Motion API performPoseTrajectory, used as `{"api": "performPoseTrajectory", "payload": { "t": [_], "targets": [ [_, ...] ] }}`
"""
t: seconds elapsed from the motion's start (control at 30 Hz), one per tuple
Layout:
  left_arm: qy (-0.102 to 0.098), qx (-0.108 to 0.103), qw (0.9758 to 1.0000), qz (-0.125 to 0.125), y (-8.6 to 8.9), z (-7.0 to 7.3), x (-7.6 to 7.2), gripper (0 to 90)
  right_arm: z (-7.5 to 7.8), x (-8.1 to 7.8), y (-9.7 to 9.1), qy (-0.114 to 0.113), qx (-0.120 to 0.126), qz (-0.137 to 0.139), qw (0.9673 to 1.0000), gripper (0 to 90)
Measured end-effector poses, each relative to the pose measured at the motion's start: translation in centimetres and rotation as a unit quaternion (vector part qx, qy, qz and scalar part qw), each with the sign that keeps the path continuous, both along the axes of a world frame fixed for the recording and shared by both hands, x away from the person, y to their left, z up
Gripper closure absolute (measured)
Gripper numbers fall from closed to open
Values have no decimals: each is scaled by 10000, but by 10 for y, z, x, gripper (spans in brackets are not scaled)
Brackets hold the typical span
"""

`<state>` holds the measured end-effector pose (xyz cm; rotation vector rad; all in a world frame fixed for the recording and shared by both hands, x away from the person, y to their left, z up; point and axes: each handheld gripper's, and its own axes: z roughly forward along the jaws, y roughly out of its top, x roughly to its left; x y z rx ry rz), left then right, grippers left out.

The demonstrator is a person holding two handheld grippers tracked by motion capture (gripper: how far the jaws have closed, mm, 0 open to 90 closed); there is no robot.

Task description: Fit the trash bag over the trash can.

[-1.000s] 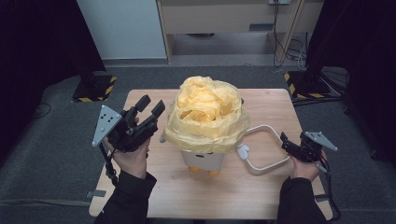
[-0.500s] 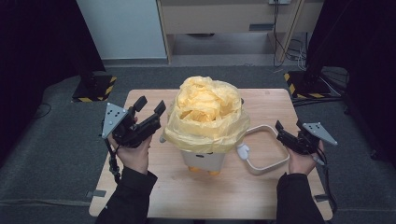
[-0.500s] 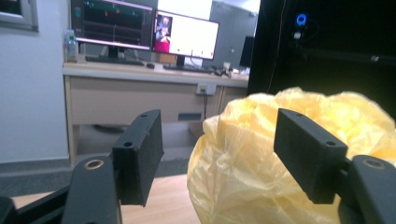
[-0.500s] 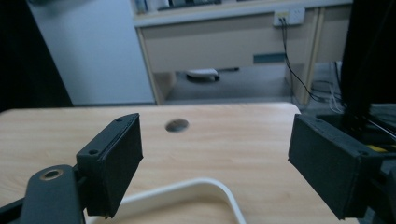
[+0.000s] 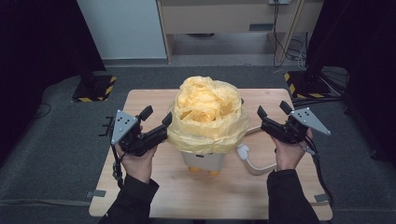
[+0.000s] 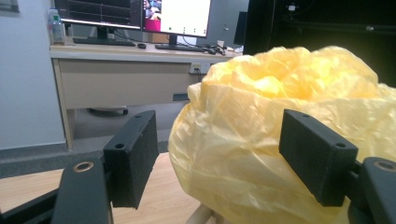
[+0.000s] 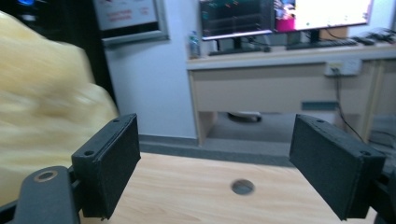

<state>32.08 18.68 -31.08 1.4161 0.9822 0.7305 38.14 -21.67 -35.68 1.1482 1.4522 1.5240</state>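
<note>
Since a moment ago my right claw [image 5: 270, 114] rose up empty, my left claw [image 5: 158, 118] just opened wider beside the soft, light, crinkly yellow bag [image 5: 208, 114], so I'd pinch its loose rim.

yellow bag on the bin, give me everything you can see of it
The yellow bag is thin, crinkly, translucent plastic, lining a small white bin at the middle of the wooden table. Its mouth is folded down over the rim and hangs as a loose skirt, while the rest puffs up in a crumpled mound above the rim. The left gripper has its open jaws at the bag's side; whether a jaw tip touches the film is unclear.
</note>
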Motion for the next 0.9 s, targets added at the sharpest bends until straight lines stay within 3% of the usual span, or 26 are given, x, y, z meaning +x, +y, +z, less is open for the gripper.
{"api": "performPoseTrajectory", "payload": {
  "t": [0.13,0.27,0.5,0.8,0.9],
  "targets": [
    [-56,135,9999,47,0,-2,-6,272,13,-6,15,-136,-21,311,9994,157],
    [-81,91,9999,46,2,-4,-10,267,19,-13,27,-197,-77,510,9985,155],
    [-83,75,9999,60,6,-4,-15,267,20,-24,39,-162,-294,781,9964,151],
    [102,65,9999,54,7,-14,-15,261,18,-35,49,-139,-446,972,9942,151],
    [172,64,9998,0,8,-18,-13,300,16,-38,50,-125,-515,984,9937,151]
  ]
}}
